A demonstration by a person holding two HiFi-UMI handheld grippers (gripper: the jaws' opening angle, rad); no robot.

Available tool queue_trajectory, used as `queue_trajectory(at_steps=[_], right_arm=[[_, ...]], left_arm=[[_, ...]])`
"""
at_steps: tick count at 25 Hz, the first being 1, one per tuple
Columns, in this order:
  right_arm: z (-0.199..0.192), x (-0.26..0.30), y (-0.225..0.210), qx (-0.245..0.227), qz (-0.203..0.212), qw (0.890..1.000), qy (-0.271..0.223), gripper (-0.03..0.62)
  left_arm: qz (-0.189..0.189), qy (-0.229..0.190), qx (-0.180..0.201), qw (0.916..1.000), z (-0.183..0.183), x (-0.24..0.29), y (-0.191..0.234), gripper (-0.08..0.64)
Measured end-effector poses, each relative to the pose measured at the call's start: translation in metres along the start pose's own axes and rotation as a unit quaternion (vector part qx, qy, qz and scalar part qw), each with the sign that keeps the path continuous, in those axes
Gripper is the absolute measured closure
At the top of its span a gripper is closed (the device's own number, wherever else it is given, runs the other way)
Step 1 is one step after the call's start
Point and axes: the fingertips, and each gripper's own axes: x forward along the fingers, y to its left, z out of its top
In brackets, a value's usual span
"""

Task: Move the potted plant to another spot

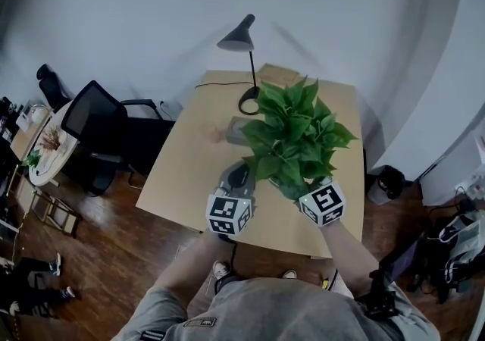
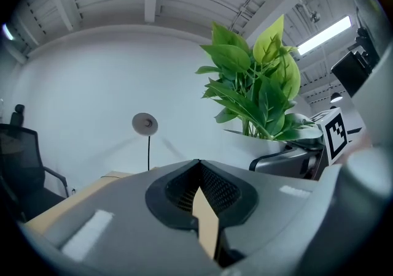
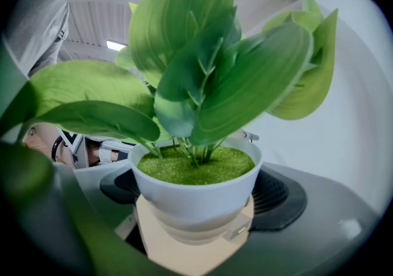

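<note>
The potted plant [image 1: 292, 135], with broad green leaves in a white pot [image 3: 196, 192], is at the near right of the wooden table [image 1: 182, 180]. My right gripper [image 3: 196, 210] is shut on the pot, one jaw on each side of it. The head view shows this gripper [image 1: 297, 189] mostly under the leaves. My left gripper [image 1: 239, 171] rests just left of the plant, shut and holding nothing; its jaws [image 2: 198, 164] meet at the tips. From the left gripper view, the plant [image 2: 258, 94] stands to the right. Whether the pot rests on the table cannot be told.
A black desk lamp [image 1: 244, 42] stands at the table's far side behind the plant. A flat grey object [image 1: 235, 129] lies mid-table. A black office chair [image 1: 95, 123] stands left of the table. On the floor to the right is a dark bin [image 1: 388, 180].
</note>
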Motion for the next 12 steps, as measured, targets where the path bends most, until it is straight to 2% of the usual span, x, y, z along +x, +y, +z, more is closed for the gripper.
queue_trajectory(at_steps=[4,10,12], right_arm=[[0.015,0.086,0.057,-0.006,0.001,1.0,0.008,0.06],[0.016,0.116,0.074,-0.009,-0.011,1.0,-0.001,0.06],[0.02,0.142,0.092,-0.011,-0.018,1.0,-0.002,0.06]], left_arm=[[-0.001,-0.005,-0.01,0.9999,0.007,-0.038,0.096,0.566],[-0.012,-0.005,0.003,0.9999,0.008,-0.045,0.13,0.566],[-0.02,-0.008,0.004,0.9998,0.01,-0.057,0.158,0.566]])
